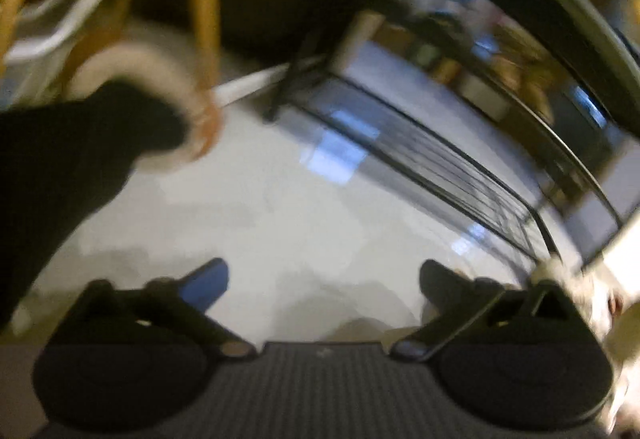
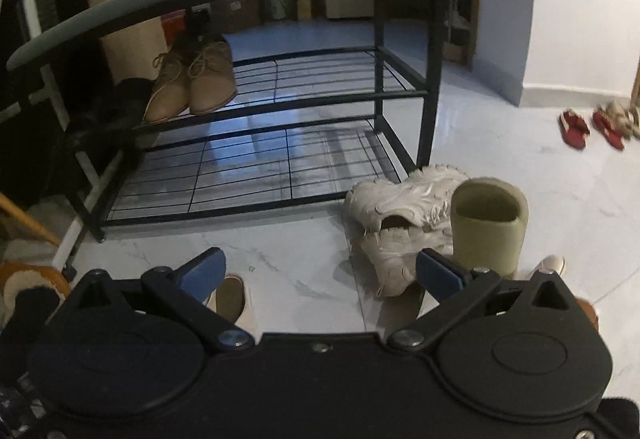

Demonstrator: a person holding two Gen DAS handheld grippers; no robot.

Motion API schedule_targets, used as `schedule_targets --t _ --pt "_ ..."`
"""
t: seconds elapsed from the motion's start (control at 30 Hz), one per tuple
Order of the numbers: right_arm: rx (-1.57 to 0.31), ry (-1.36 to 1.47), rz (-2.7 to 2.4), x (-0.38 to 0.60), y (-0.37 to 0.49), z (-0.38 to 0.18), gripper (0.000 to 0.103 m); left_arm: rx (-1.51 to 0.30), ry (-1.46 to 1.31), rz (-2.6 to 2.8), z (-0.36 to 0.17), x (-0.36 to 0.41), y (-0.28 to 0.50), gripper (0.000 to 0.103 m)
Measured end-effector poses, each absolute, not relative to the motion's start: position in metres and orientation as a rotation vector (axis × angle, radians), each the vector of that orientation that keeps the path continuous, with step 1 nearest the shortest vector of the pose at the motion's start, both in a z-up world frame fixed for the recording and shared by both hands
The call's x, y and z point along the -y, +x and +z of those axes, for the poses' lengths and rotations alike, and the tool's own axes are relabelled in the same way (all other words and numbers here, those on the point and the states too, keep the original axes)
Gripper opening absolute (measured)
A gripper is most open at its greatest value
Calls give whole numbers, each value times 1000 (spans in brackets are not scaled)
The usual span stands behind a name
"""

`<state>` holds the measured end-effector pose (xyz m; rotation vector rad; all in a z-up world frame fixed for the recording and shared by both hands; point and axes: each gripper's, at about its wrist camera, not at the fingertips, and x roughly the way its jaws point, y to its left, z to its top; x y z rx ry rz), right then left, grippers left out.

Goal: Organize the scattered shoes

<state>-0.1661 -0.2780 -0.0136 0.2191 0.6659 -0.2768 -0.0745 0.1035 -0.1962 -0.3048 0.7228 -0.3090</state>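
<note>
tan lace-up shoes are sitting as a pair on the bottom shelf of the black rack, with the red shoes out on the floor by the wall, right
Not quite. The tan lace-up shoes sit as a pair on the upper wire shelf of the black rack, not the bottom one, whose wire shows bare below them. The right wrist view shows this. The red shoes are indeed out on the floor near the wall.

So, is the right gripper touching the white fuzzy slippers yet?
Apart. In the right wrist view the right gripper is open and empty, bare floor between its fingers. The white fuzzy slippers lie further ahead beside the shoe rack.
</note>
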Motion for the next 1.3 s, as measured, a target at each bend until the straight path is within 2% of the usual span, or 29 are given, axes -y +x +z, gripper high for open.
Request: schedule_targets --t 0.2,0.27,0.3,0.33,0.43,0.53,0.7,0.77,0.8,0.87,0.93,0.97,1.03,1.07,1.1,1.23,1.27,1.3 --pt "-721 264 -292 289 -162 -21 103 -770 48 -629 -214 -65 -46 96" --pt "-747 296 -314 298 -163 -28 103 -806 110 -703 -223 -59 -38 88" --pt "-756 305 -323 301 -164 -29 103 -845 116 -757 -228 -58 -35 75" --pt "-764 312 -329 303 -164 -31 103 -885 121 -812 -234 -57 -31 72" --pt "-787 325 -343 307 -163 -36 103 -855 137 -821 -236 -54 -38 71" --pt "-803 331 -347 307 -161 -40 103 -883 50 -869 -235 -58 -39 53" --pt "-808 319 -339 303 -156 -40 103 -861 -244 -687 -233 -80 -32 51" --pt "-803 319 -335 302 -156 -39 103 -834 -323 -585 -232 -89 -28 38" --pt "-802 320 -335 301 -155 -39 103 -826 -353 -521 -233 -95 -26 37" --pt "-802 318 -337 304 -154 -39 103 -795 -370 -416 -235 -101 -25 26" --pt "-805 319 -340 304 -154 -39 103 -776 -376 -298 -241 -107 -21 29" --pt "-806 322 -342 305 -154 -39 103 -830 -428 -298 -249 -114 -15 31" --pt "-807 328 -344 306 -154 -39 103 -915 -521 -365 -261 -123 -10 51" --pt "-807 330 -344 307 -154 -39 103 -956 -531 -387 -264 -121 -10 73" --pt "-806 335 -343 308 -154 -39 103 -975 -524 -397 -265 -118 -10 88" --pt "-800 340 -337 308 -154 -37 103 -1067 -411 -565 -269 -88 -15 91" --pt "-800 336 -335 308 -154 -37 103 -1074 -360 -589 -270 -79 -17 91" --pt "-801 334 -334 308 -155 -37 103 -1079 -304 -613 -271 -69 -21 86"
